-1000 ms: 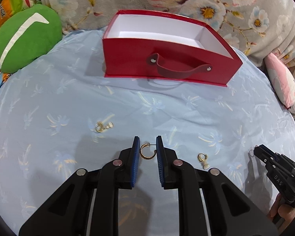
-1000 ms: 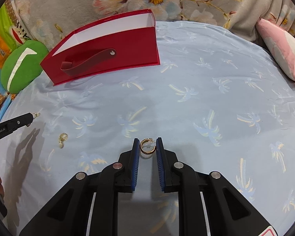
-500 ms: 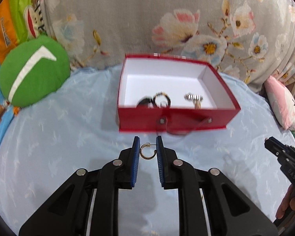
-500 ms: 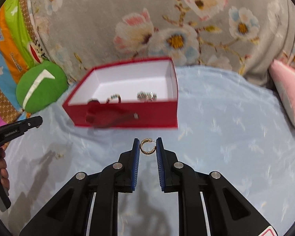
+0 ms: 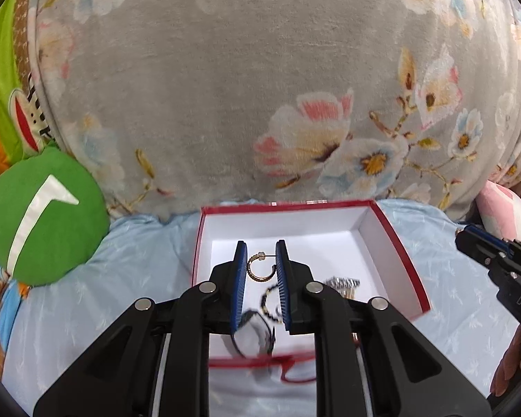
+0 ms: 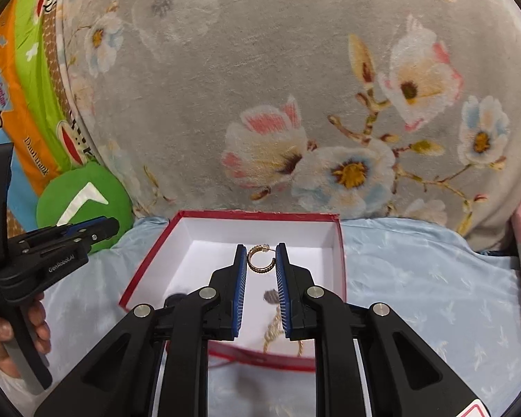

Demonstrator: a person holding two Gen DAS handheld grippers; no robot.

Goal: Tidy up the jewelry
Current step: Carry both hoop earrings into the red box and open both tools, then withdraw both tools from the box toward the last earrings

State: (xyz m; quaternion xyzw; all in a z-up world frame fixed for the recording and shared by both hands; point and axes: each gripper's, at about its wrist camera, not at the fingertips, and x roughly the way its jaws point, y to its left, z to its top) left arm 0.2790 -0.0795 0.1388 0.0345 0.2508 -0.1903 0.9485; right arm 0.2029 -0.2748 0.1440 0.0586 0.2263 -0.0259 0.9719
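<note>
1. My left hand-held gripper (image 5: 260, 267) holds a gold hoop earring (image 5: 259, 271) between its blue pads (image 5: 240, 278), jaws drawn narrow around it. The hoop hangs below its post, which runs crosswise from pad to pad.
2. My right hand-held gripper (image 6: 260, 267) is the same: jaws narrow, pinching a second, ribbed gold hoop earring (image 6: 259, 260) near the tips, post crosswise at the top.
3. Both hoops are in the air above the open red box (image 5: 404, 260), which sits on the pale blue bed sheet (image 5: 128, 271) in front of a floral blanket (image 5: 225, 87).
4. The relation that matters: in each wrist view the white box floor lies directly below and just ahead of the held hoop. I judge neither piece needs to travel sideways, only down.
5. The left gripper approaches over the box's near wall, the right from the box's right-hand side; in the right wrist view the left unit (image 6: 52, 253) sits well off to the left of the box. I cannot tell which is nearer the floor.
6. Already in the box: a dark beaded loop (image 5: 269, 300), a silvery piece (image 5: 342, 282) and a gold chain (image 6: 278, 333), all toward the near end.
7. The far half of the floor looks bare, so I would release there to avoid tangling with the chain.
</note>
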